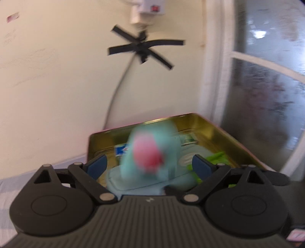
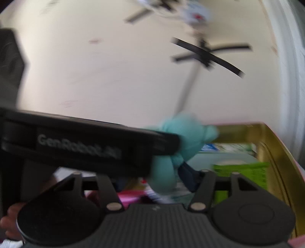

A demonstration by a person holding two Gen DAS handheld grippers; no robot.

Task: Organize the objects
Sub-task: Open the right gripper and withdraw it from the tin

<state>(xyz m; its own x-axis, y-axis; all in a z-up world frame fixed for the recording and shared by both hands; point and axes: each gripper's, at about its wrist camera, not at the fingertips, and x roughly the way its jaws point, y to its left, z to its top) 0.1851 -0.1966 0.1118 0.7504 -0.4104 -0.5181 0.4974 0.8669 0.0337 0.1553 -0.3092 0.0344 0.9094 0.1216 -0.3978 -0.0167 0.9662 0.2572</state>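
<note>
surface: a pale lilac-grey covered surface (image 1: 38, 171), seen only as a strip at the left in the left wrist view; too blurred to tell table from bed
far edge: runs along the cream wall
directly on it: an open gold-lined tin (image 1: 202, 122) with a pink outer edge, at the far right, near the window frame
tin in right wrist view: gold wall (image 2: 270, 145) at right
near side: pink and white items (image 2: 131, 196), blurred, resting place unclear

Black tape strips (image 1: 142, 47) cross on the cream wall (image 1: 57, 85), pinning a grey cable (image 1: 116, 95) below a white box (image 1: 150, 9). A frosted window (image 1: 266, 85) stands to the right.
</note>
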